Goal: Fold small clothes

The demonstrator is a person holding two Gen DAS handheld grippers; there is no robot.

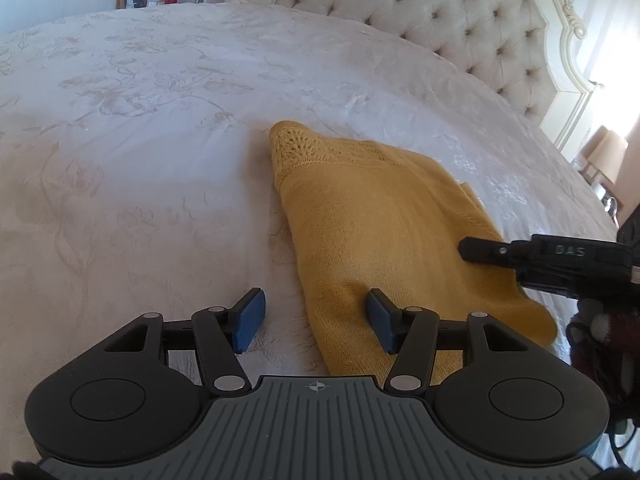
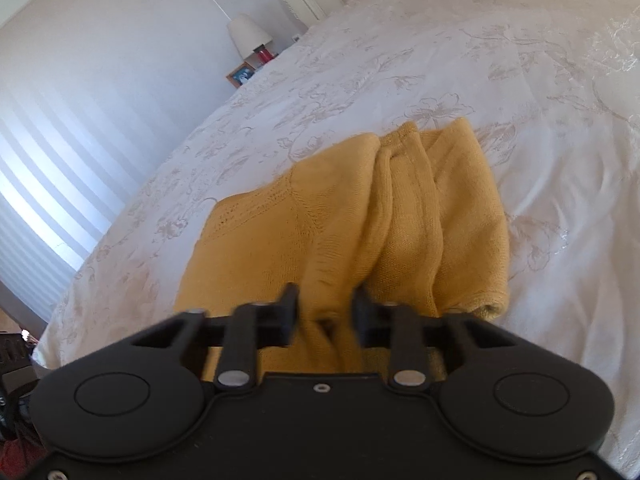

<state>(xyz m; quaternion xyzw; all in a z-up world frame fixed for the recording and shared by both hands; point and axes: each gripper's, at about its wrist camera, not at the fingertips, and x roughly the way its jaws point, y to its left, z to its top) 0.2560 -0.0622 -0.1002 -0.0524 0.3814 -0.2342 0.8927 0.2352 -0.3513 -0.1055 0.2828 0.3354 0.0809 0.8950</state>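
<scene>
**A:** Where's everything sitting?

**B:** I've got the left tongs [image 1: 316,320] low over the bed [image 1: 160,140], spread wide, straddling the near edge of the yellow knit top [image 1: 372,216]. The right tongs [image 2: 325,312] are pinching a bunched fold of it.

**A:** Any difference between views?

**B:** Only the right wrist view shows those folds; the left one shows the headboard [image 1: 460,20].

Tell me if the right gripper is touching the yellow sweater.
Touching: in the right wrist view, the yellow sweater bunches up between the right gripper jaws.
</scene>
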